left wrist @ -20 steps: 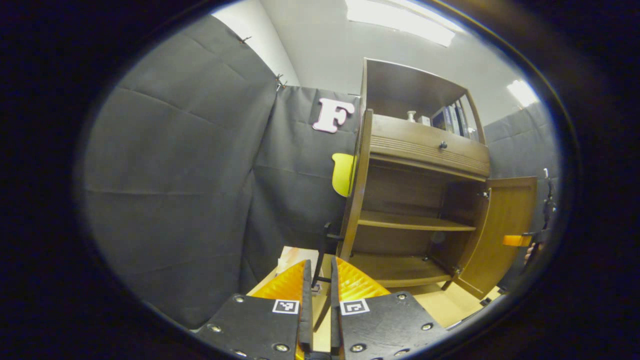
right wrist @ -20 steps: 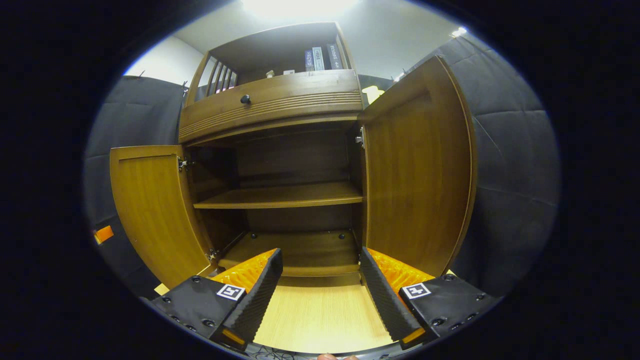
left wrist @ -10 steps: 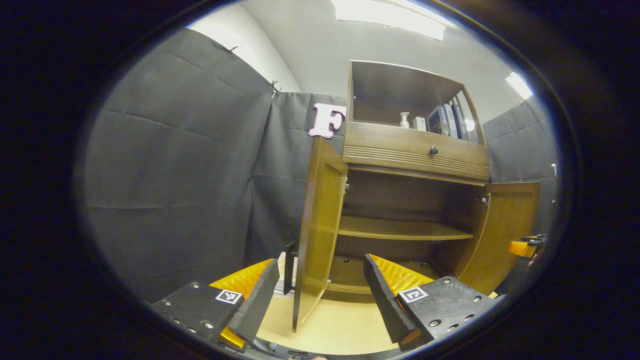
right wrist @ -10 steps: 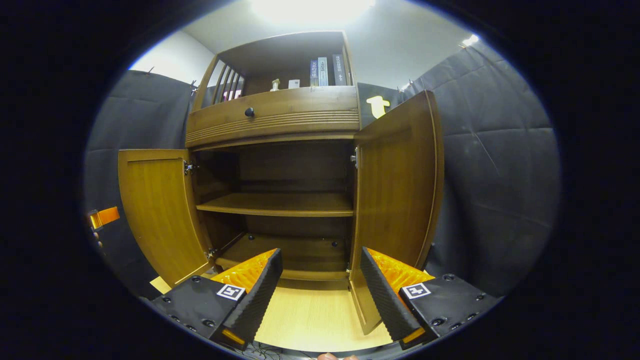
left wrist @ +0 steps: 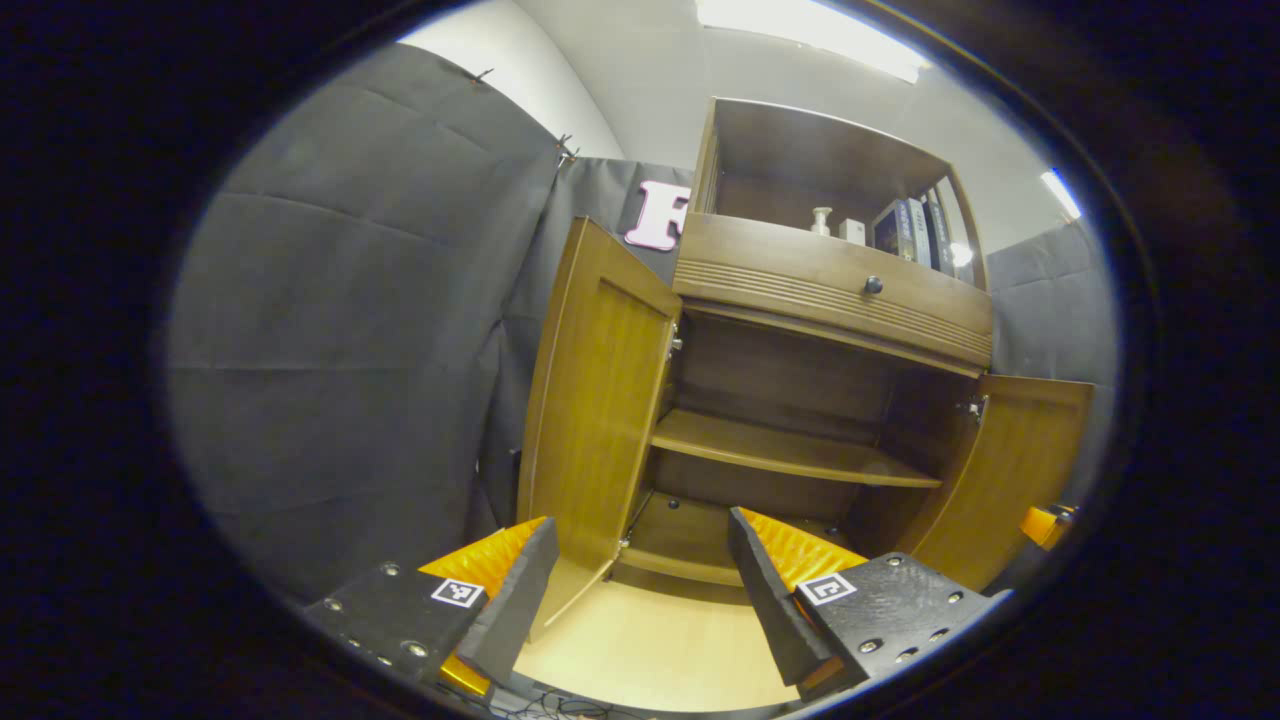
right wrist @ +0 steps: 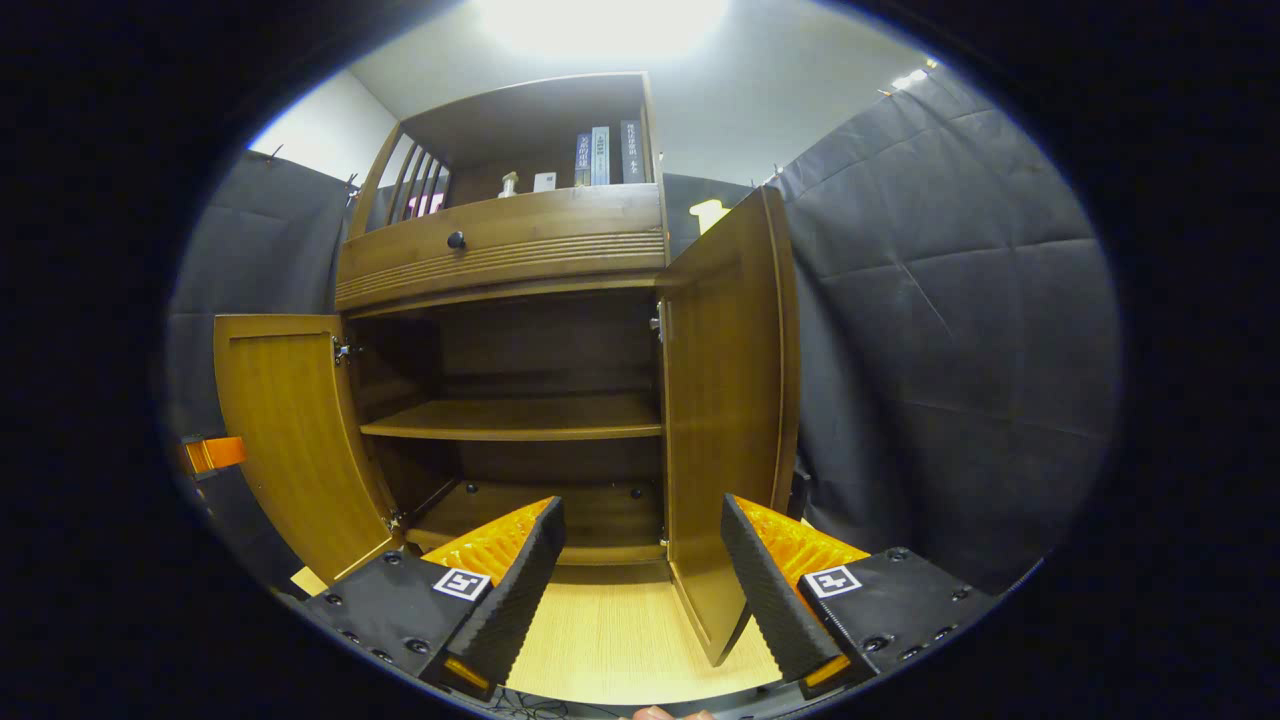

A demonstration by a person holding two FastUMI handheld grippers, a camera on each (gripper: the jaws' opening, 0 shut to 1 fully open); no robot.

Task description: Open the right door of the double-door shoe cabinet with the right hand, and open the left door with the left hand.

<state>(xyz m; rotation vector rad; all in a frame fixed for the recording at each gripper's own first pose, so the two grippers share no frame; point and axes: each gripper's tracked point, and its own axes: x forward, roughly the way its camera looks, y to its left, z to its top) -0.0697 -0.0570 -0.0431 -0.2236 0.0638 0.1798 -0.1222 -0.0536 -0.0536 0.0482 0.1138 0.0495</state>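
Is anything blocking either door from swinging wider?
Nothing visible does. The left door and the right door both stand open, with bare floor at their feet and both tongs open, apart from them.

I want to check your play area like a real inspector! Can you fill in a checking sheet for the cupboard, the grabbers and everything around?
Surface: pale wood floor, bare.
Job's things: cabinet; left door and right door both swung open; shelf bare.
Clutter: books, small bottle in the top nook.
Grippers: left gripper open, holding nothing; right gripper open, holding nothing.
Cables: thin wires at the bottom edge of the left gripper view.
Surroundings: black cloth wall, ceiling light.
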